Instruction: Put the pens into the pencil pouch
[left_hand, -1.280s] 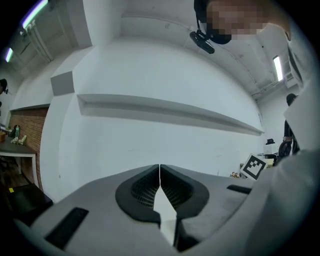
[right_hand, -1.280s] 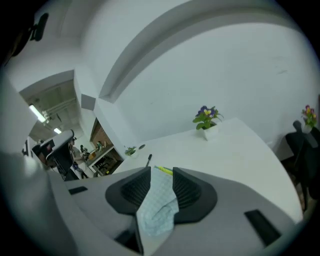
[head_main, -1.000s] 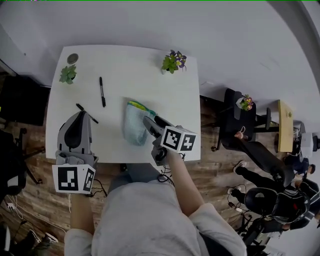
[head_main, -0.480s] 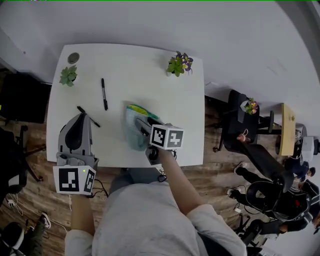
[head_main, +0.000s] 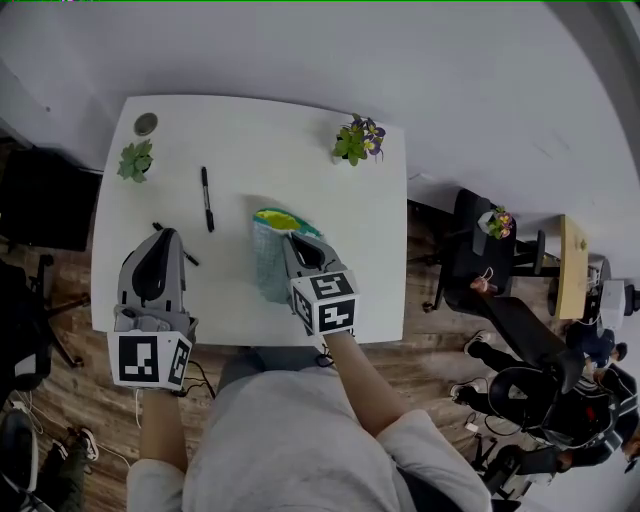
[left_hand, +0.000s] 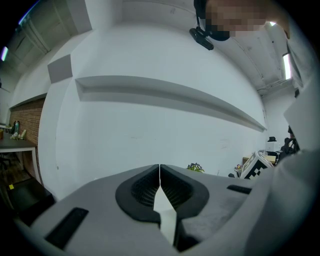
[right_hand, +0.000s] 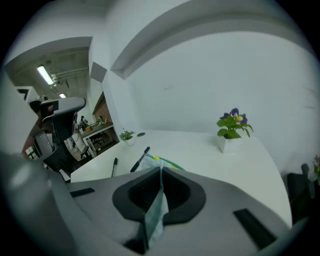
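Pouch lies about mid-table, toward the near edge of the white table; it is pale green mesh with a yellow-green band at its far end; right gripper comes at it from the near side, angled down, its tip on the pouch's right edge; in the right gripper view its jaws have just been closing and now stand together on a fold of the pouch fabric, which is pinched between the pads; two black pens lie outside the pouch, on the table to its left; far pen lies lengthwise, near to far, well clear of both grippers; near pen lies slantwise, mostly under the nose of the left gripper, only its ends showing; whether that gripper touches it I cannot tell; left gripper sits at the table's near left, pointing far and almost level; in the left gripper view its jaws are closed tip to tip with nothing between them, and only white wall ahead; a small green plant stands near the far left corner, with a round grey disc just beyond it; a flowering plant stands by the far right edge
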